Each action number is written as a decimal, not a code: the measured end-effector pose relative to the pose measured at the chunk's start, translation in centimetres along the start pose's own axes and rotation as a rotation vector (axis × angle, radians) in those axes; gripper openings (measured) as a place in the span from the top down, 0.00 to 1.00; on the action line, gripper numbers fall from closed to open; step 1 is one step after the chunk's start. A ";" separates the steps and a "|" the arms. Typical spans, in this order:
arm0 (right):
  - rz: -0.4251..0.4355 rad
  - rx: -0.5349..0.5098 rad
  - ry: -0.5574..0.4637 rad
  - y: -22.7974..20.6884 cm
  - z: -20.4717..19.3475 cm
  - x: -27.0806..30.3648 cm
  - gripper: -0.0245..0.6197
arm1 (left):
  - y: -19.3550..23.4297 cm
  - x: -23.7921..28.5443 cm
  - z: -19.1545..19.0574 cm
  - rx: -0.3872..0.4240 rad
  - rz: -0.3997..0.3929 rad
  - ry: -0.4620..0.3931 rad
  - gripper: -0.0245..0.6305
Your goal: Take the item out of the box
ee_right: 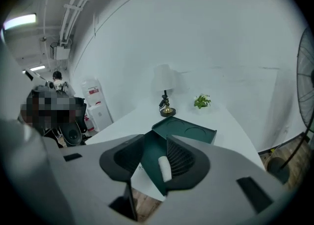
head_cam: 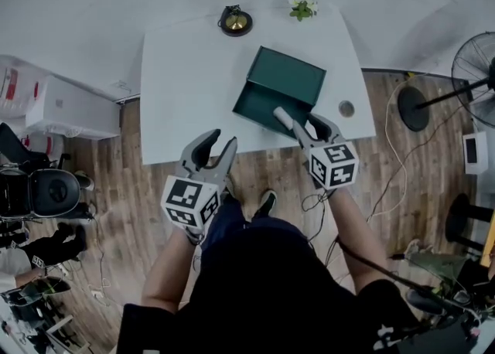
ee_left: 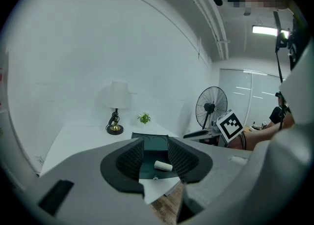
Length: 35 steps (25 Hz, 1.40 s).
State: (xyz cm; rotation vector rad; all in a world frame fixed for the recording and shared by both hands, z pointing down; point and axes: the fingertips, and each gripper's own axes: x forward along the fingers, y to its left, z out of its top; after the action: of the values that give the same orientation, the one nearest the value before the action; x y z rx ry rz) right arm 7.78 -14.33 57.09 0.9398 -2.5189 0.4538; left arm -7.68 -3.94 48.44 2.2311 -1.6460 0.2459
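An open dark green box (head_cam: 261, 105) sits near the front right of the white table (head_cam: 186, 74), its lid (head_cam: 288, 74) swung back. A small white cylinder (head_cam: 283, 118) lies at the box's front edge. My right gripper (head_cam: 309, 127) is right behind the cylinder. In the right gripper view the cylinder (ee_right: 164, 167) rests beside the right pad, while the left pad stands well clear of it. My left gripper (head_cam: 222, 139) hovers open and empty at the table's front edge, left of the box. From the left gripper view the cylinder (ee_left: 163, 165) shows between its jaws, far ahead.
A brass-footed lamp (head_cam: 235, 21) and a small potted plant (head_cam: 302, 7) stand at the table's back edge. A round hole (head_cam: 346, 108) is in the table's right corner. A floor fan (head_cam: 473, 66) stands to the right, a white cabinet (head_cam: 66, 105) to the left.
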 end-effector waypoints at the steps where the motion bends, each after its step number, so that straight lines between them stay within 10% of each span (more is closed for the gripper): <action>1: -0.012 -0.022 0.003 -0.2 -0.1 0.3 0.74 | 0.1 0.3 0.0 -0.001 -0.007 0.002 0.74; 11: -0.057 -0.035 0.166 -0.6 -2.3 4.2 0.70 | 4.2 5.9 0.0 -0.001 -0.157 0.055 0.74; 18: -0.063 -0.115 0.479 -0.7 -7.1 9.1 0.70 | 8.3 9.3 -0.9 -0.025 -0.239 0.111 0.74; 35: -0.140 -0.260 0.918 -1.8 -13.9 15.7 0.66 | 20.5 7.8 -2.1 -0.098 -0.229 0.130 0.74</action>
State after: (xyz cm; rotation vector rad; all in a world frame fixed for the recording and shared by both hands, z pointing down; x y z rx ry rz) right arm 1.85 -18.08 76.90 0.5988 -1.6172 0.3799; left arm -24.55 -15.40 56.74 2.2537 -1.2956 0.2388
